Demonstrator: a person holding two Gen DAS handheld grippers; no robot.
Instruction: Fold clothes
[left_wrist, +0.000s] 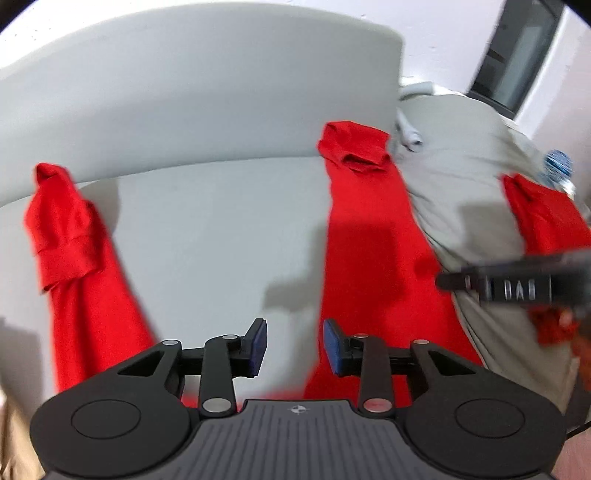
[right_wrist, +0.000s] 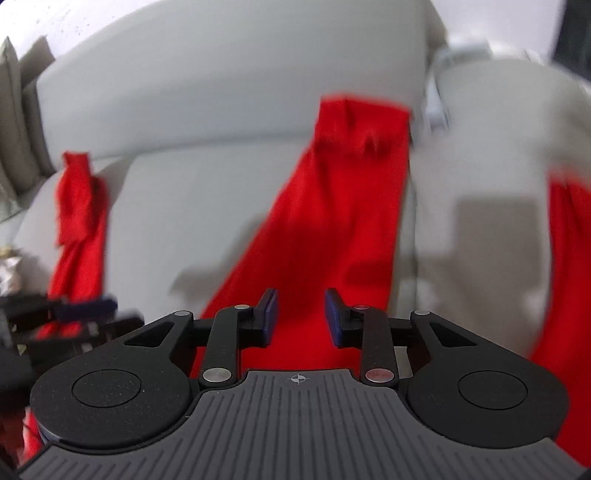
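Garment: red cloth (left_wrist: 369, 236) is laid in long strips over the grey sofa seat (left_wrist: 207, 236), ends reaching the backrest.
Left gripper (left_wrist: 294, 347): held parted, nothing gripped, above the seat beside the middle strip.
Right gripper (right_wrist: 301, 315): likewise parted and empty, over the middle strip.
Advice: one fabric edge should be pinched squarely; bunching is to be avoided.

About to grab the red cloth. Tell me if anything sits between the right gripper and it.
Nothing visible does. The right gripper is open with the middle strip of the red cloth lying directly past its fingertips on the grey sofa. The left gripper is also open, off to the side.
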